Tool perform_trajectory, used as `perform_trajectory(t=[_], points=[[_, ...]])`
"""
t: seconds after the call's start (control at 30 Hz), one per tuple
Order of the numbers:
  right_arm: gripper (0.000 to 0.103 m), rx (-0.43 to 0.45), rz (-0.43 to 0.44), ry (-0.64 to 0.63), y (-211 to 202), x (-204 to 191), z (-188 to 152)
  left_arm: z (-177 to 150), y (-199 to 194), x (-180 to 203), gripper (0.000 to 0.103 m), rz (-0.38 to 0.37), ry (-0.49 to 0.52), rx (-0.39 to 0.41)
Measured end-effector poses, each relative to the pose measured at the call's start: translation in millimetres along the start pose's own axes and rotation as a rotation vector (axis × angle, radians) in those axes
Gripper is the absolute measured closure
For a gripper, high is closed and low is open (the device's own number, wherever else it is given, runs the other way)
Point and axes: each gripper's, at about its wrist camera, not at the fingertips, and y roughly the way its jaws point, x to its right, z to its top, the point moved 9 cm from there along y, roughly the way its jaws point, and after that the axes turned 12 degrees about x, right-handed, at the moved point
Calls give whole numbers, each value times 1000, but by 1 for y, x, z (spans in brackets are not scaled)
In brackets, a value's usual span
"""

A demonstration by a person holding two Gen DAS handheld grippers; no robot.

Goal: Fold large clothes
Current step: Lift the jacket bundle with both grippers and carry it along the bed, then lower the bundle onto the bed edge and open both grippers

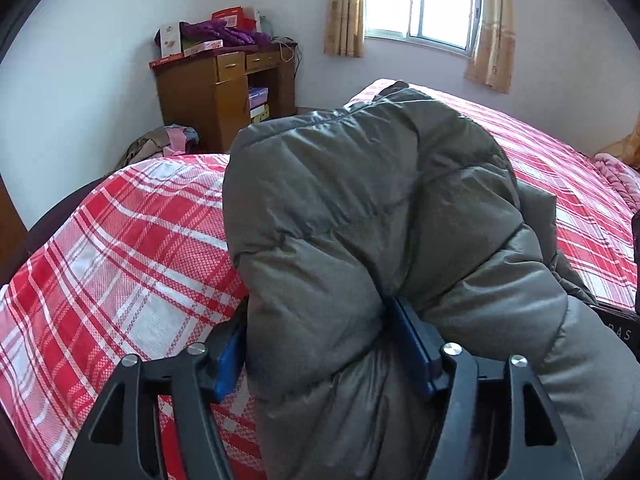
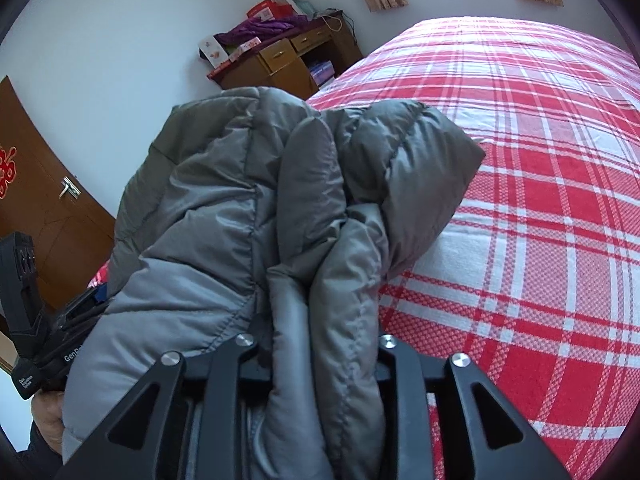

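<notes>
The bed [image 2: 540, 200] carries the grey padded jacket [image 1: 360, 208], bunched up between both tools. Left gripper [image 1: 320, 344] fingers stand wide beside a thick fold; right gripper [image 2: 316, 344] fingers are hidden, narrowly around a bunch. Best lay it flat, then let go

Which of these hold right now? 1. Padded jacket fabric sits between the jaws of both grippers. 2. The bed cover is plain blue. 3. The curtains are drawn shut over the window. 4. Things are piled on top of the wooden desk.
1. True: the grey jacket fills the left gripper and the right gripper.
2. False: the bed cover is red and white plaid.
3. False: the curtains hang at the sides of the window.
4. True: the desk is piled.
</notes>
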Motion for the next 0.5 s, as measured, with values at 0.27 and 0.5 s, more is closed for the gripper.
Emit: perform_trajectory(t=[0.27,0.5], points=[[60,-20,-39,-16,4,1,-8,-2,0,-7,22,17,-27,-15],[46,-40,-133,-115,-5,-3,3,20,-41,-8,22,44,-18,21]])
